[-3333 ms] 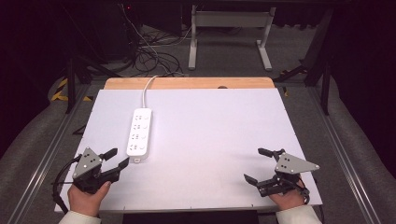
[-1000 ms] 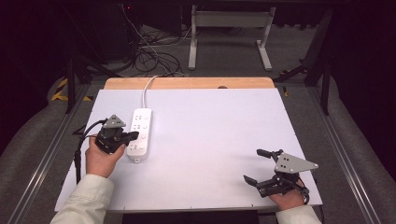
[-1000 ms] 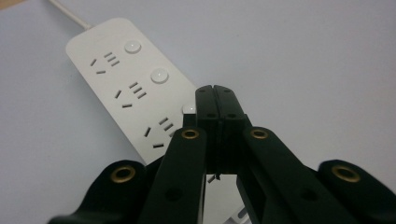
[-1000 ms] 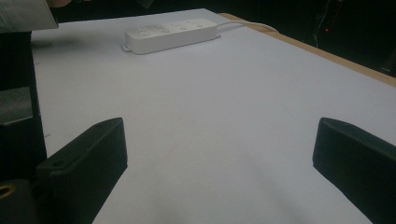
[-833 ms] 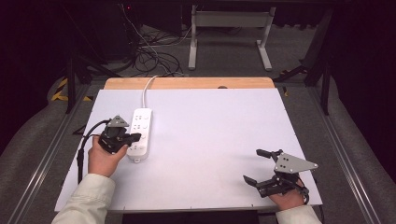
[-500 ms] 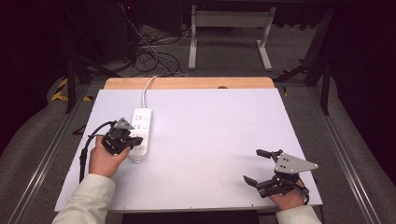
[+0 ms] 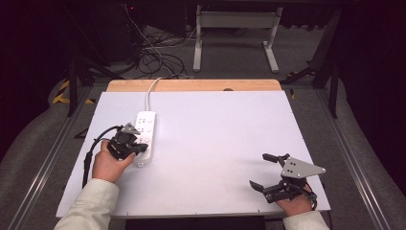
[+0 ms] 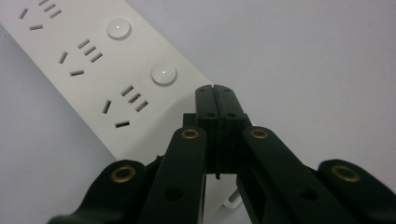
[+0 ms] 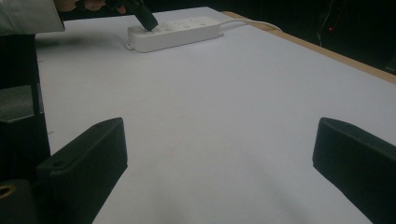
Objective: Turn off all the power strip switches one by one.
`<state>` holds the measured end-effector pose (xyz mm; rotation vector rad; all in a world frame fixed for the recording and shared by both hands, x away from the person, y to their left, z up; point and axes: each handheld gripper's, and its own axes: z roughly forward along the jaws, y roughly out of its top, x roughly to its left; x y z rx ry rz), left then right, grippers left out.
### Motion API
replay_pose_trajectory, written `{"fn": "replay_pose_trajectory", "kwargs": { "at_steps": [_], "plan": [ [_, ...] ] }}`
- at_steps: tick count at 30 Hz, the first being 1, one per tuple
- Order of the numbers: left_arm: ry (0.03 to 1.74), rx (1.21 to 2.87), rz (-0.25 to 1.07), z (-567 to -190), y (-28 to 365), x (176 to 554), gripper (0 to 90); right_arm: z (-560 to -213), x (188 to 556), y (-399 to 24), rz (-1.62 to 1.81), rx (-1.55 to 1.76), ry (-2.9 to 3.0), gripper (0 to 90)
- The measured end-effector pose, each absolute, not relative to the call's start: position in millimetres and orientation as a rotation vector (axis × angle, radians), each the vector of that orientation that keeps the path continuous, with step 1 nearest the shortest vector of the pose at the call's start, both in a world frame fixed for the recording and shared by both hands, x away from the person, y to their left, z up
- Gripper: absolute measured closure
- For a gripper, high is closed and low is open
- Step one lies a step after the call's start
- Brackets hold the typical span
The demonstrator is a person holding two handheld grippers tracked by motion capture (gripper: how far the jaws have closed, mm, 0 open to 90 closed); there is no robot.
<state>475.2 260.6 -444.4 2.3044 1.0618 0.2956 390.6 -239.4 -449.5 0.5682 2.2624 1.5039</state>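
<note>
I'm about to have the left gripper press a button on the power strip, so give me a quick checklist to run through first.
1. Left gripper jaws closed to a single tip: ok.
2. Tip over the near end of the power strip, just short of the nearest round button: ok.
3. Tip already touching the strip: cannot tell.
4. Power strip lying flat on the white table, sockets up: ok.
5. Sockets free of plugs: ok.
6. Right gripper open and well away, near the table's front right edge: ok.
</note>
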Motion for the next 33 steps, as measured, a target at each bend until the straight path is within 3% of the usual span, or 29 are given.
{"fn": "replay_pose_trajectory", "kwargs": {
  "at_steps": [13,33],
  "plan": [
    [1.070,2.259,0.271,-450,265,477,90.0,-449,390,-239,1.502,0.564,2.265,3.6],
    [1.084,2.289,0.404,-450,253,468,90.0,-449,388,-239,1.506,0.560,2.267,3.6]
  ]
}}
